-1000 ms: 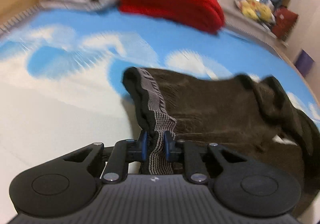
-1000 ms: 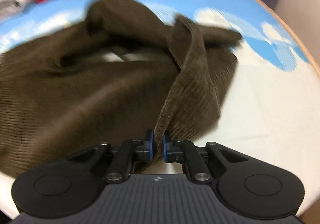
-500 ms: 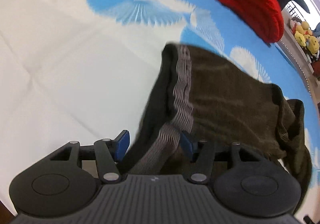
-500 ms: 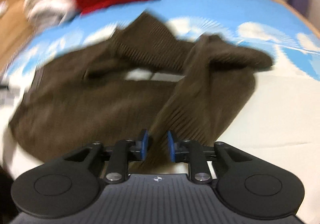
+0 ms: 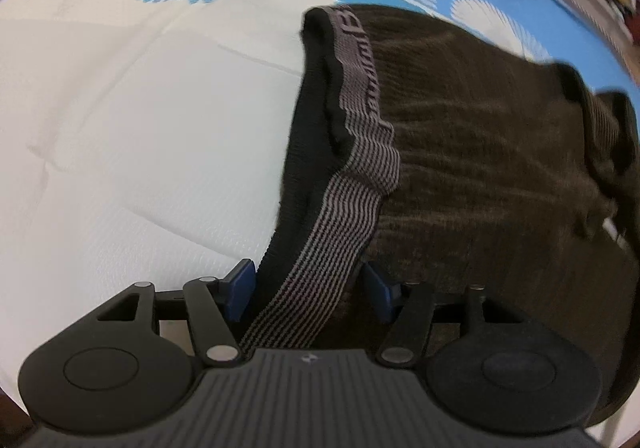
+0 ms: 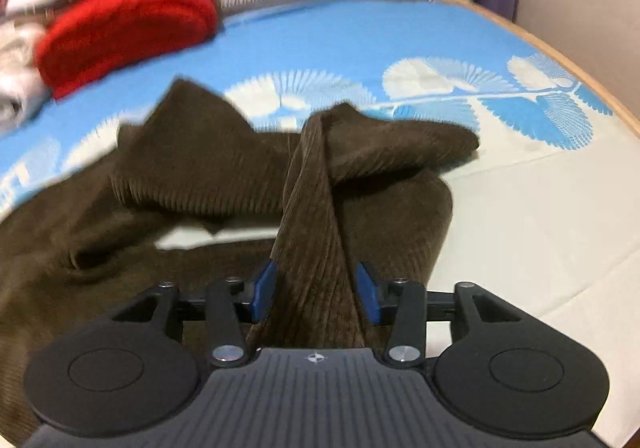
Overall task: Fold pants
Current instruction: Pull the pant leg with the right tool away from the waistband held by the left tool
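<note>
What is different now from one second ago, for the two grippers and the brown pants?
Both grippers let go. The left gripper, before shut on the striped waistband, now stands open around it. The right gripper is opening, the pant leg loose between its pads. The pants sank flatter onto the blue and white sheet. The red garment stayed at the far end.

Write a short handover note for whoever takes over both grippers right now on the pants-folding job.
Left gripper: open, the striped waistband lies loose between its pads.
Right gripper: jaws opening, a twisted strip of a leg between them, not pinched.
Brown pants: lying on the blue and white bedspread, waistband end by the left gripper, legs bunched and crossed by the right one.
Done: pants laid down on the bed.
Left: untwist and flatten the legs, then make every fold.
</note>
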### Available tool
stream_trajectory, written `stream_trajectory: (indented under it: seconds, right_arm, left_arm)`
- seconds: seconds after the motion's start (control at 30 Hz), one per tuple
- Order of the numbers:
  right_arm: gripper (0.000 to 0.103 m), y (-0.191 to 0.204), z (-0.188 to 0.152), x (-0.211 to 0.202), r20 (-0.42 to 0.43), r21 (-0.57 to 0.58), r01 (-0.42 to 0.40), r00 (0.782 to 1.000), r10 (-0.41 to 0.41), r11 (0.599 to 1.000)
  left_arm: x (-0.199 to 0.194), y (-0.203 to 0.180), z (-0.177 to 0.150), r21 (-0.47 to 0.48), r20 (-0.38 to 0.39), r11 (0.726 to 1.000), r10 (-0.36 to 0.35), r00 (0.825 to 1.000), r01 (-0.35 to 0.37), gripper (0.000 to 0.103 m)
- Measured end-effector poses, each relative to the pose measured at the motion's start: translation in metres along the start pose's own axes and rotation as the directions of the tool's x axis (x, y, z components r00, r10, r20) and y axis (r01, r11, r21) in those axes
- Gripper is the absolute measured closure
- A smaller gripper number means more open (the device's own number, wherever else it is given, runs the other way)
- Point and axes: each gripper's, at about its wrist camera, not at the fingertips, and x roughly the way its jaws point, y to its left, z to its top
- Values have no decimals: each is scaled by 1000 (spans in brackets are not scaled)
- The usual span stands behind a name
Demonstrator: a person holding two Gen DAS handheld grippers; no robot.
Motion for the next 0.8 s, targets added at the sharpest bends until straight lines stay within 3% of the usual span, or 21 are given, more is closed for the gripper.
stream_trajectory:
  seconds: [0.17, 0.23, 0.27, 0.33, 0.37, 0.4, 0.47, 0.53, 0.63, 0.7, 0.8]
  right_arm:
    - [42, 19, 2, 22, -42, -92, 63, 997, -67, 994]
    - [42, 24, 1, 29, -55, -119, 98, 993, -105, 988]
    - [44, 25, 1, 32, -58, -136, 118, 990, -127, 984]
    - [58, 25, -1, 35, -71, -163, 145, 985, -159, 976]
    - [80, 23, -1, 35, -76, -163, 149, 984, -163, 975]
    - [89, 20, -1, 33, -67, -155, 154, 984, -166, 976]
    - [91, 13, 0, 24, -36, -127, 140, 989, -146, 982]
    - [92, 4, -1, 12, -17, -86, 76, 997, -78, 993]
    - [92, -5, -8, 1, -63, -47, -126, 990, 123, 991]
    - [92, 0, -17, -8, -68, -124, -150, 987, 143, 981]
    - [92, -9, -30, -11, -127, -152, -155, 983, 136, 976]
  left_arm:
    - [5, -11, 2, 110, 19, 994, 17, 1000, -19, 57]
    - [4, -12, 3, 125, 36, 992, 12, 999, -17, 73]
    - [3, -11, 3, 125, 40, 992, 6, 999, -11, 75]
    - [0, -10, 4, 123, 52, 992, -5, 999, -1, 83]
    - [-3, -9, 4, 125, 62, 992, -10, 998, 2, 84]
    - [-5, -8, 4, 129, 75, 992, -15, 997, 5, 86]
    - [-13, -6, 5, 128, 112, 992, -26, 993, 11, 88]
    - [-25, -1, 6, 111, 174, 994, -34, 984, 14, 93]
    - [-45, 9, 5, 80, 260, 997, -32, 965, 11, 95]
    - [-48, 13, 3, 65, 256, 998, 7, 967, -24, 95]
    - [-33, 18, 0, 38, 153, 995, 82, 985, -88, 95]
